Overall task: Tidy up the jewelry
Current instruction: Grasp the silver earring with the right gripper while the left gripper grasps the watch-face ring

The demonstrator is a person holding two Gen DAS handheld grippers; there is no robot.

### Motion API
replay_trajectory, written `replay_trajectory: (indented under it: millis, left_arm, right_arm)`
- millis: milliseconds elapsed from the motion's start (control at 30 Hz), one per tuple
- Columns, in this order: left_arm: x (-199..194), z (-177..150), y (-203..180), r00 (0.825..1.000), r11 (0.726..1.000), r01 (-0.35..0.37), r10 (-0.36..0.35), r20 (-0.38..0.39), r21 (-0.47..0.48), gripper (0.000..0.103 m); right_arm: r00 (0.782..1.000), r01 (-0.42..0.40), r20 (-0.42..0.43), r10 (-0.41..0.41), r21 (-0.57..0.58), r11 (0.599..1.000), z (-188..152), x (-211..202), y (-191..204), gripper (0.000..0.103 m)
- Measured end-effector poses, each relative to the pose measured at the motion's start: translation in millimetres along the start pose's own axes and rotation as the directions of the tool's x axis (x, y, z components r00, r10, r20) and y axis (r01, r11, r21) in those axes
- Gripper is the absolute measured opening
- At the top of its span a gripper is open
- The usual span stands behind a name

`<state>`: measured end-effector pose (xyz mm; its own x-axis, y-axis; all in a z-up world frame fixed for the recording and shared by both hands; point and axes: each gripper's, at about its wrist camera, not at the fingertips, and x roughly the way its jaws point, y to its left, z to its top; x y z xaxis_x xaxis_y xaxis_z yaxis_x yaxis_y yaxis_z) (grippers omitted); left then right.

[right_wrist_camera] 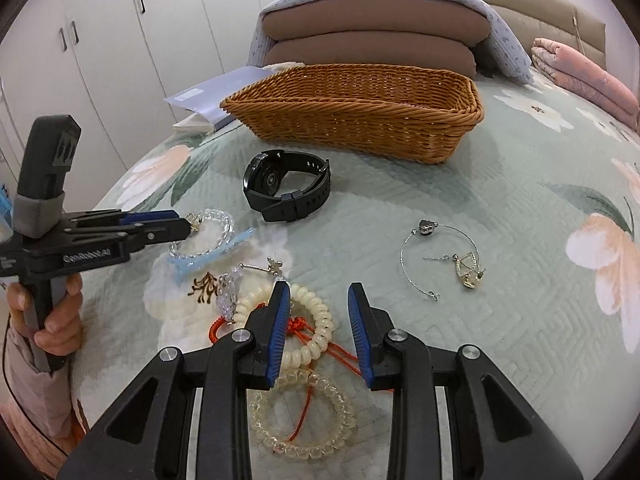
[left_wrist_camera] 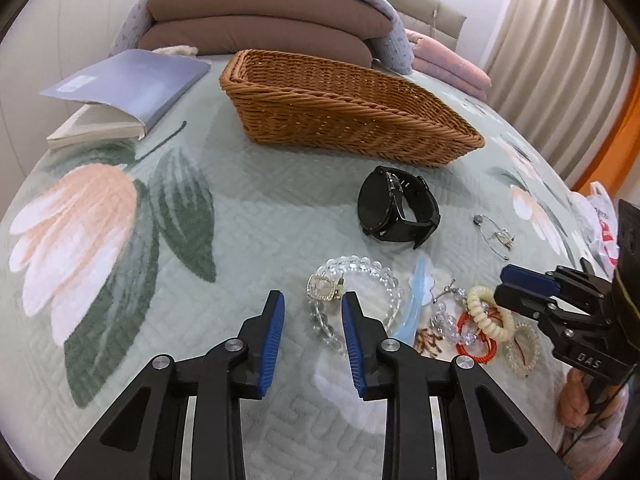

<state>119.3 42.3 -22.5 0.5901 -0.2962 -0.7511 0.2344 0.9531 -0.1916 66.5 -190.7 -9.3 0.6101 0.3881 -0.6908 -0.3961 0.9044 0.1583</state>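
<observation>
Jewelry lies on a floral bedspread in front of a wicker basket (left_wrist_camera: 352,108) (right_wrist_camera: 360,120). My left gripper (left_wrist_camera: 313,308) is open just above a clear bead bracelet with a square charm (left_wrist_camera: 352,288) (right_wrist_camera: 208,232). My right gripper (right_wrist_camera: 319,300) (left_wrist_camera: 520,284) is open over a cream coil hair tie (right_wrist_camera: 308,320) (left_wrist_camera: 492,312), a red cord (right_wrist_camera: 340,354) and a clear coil tie (right_wrist_camera: 304,416). A black watch (left_wrist_camera: 396,204) (right_wrist_camera: 288,188) lies nearer the basket. A silver wire necklace with a gold earring (right_wrist_camera: 444,264) (left_wrist_camera: 494,234) lies to the right. A blue hair clip (left_wrist_camera: 416,292) (right_wrist_camera: 208,258) lies between the piles.
A grey book (left_wrist_camera: 128,88) (right_wrist_camera: 216,96) lies left of the basket. Folded brown cushions under a quilt (left_wrist_camera: 260,20) (right_wrist_camera: 376,28) and pink blankets (right_wrist_camera: 588,76) sit behind. White cupboards (right_wrist_camera: 120,40) stand beyond the bed; a plastic bag (left_wrist_camera: 604,224) lies off the right edge.
</observation>
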Motion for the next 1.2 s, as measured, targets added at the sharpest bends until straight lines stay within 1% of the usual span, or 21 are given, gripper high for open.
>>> replay_trajectory:
  millis: [100,167,233,367,433,467,567,700,867,967,1033,1100,1133,1167,1200]
  left_arm:
    - [4,3,-7,1.000,0.999,-0.030,0.030,0.006,0.025,0.030]
    - [7,5,-9,0.999,0.999,-0.035,0.035,0.004,0.030,0.030]
    - [10,7,-12,0.999,0.998,-0.042,0.042,0.007,0.037,0.030]
    - [12,7,-15,0.999,0.997,-0.054,0.053,0.006,0.058,0.030]
    - [11,6,-15,0.999,0.997,-0.045,0.045,0.007,0.057,0.030]
    - [10,6,-14,0.999,0.998,-0.038,0.038,0.008,0.055,0.030]
    - [9,5,-12,1.000,0.998,-0.027,0.027,0.009,0.058,0.030]
    - [9,4,-13,1.000,0.998,-0.025,0.025,0.007,0.062,0.030]
    - [7,2,-12,1.000,0.998,0.000,0.000,0.008,0.069,0.030]
    - [7,1,-15,1.000,0.996,-0.004,0.003,0.007,0.086,0.030]
    - [8,1,-15,1.000,0.996,-0.010,0.009,0.008,0.087,0.030]
    - [9,1,-16,1.000,0.996,-0.016,0.015,0.010,0.091,0.030]
    - [10,1,-17,1.000,0.995,-0.022,0.021,0.011,0.095,0.030]
    - [10,1,-18,0.999,0.995,-0.030,0.029,0.016,0.096,0.029]
    - [10,1,-18,0.999,0.995,-0.043,0.041,0.020,0.095,0.021]
  right_arm:
    - [1.000,-0.008,0.020,0.008,0.034,0.999,3,-7,-9,0.033]
    - [0.999,0.014,0.040,-0.016,0.058,0.998,7,-12,-19,0.033]
    - [0.998,0.044,0.043,-0.047,0.062,0.997,12,-14,-26,0.033]
    - [0.999,0.038,0.011,-0.039,0.077,0.996,22,-5,-36,0.033]
    - [0.997,0.077,0.001,-0.077,0.085,0.993,24,-1,-39,0.033]
    - [0.995,0.099,-0.018,-0.098,0.096,0.990,28,4,-42,0.033]
    - [0.996,0.091,-0.030,-0.087,0.137,0.986,32,8,-54,0.033]
    - [0.997,0.044,-0.072,-0.029,0.220,0.975,36,22,-67,0.033]
    - [0.980,0.182,-0.118,-0.161,0.199,0.963,49,49,-59,0.033]
    - [0.960,0.273,-0.105,-0.260,0.136,0.952,54,58,-45,0.033]
    - [0.953,0.298,-0.092,-0.289,0.109,0.948,54,60,-39,0.031]
    - [0.955,0.294,-0.078,-0.287,0.092,0.951,53,59,-36,0.020]
    - [0.956,0.291,-0.073,-0.286,0.082,0.953,52,59,-34,0.017]
    - [0.956,0.292,-0.067,-0.287,0.073,0.954,51,59,-32,0.013]
    - [0.955,0.295,-0.061,-0.291,0.066,0.953,51,58,-30,0.013]
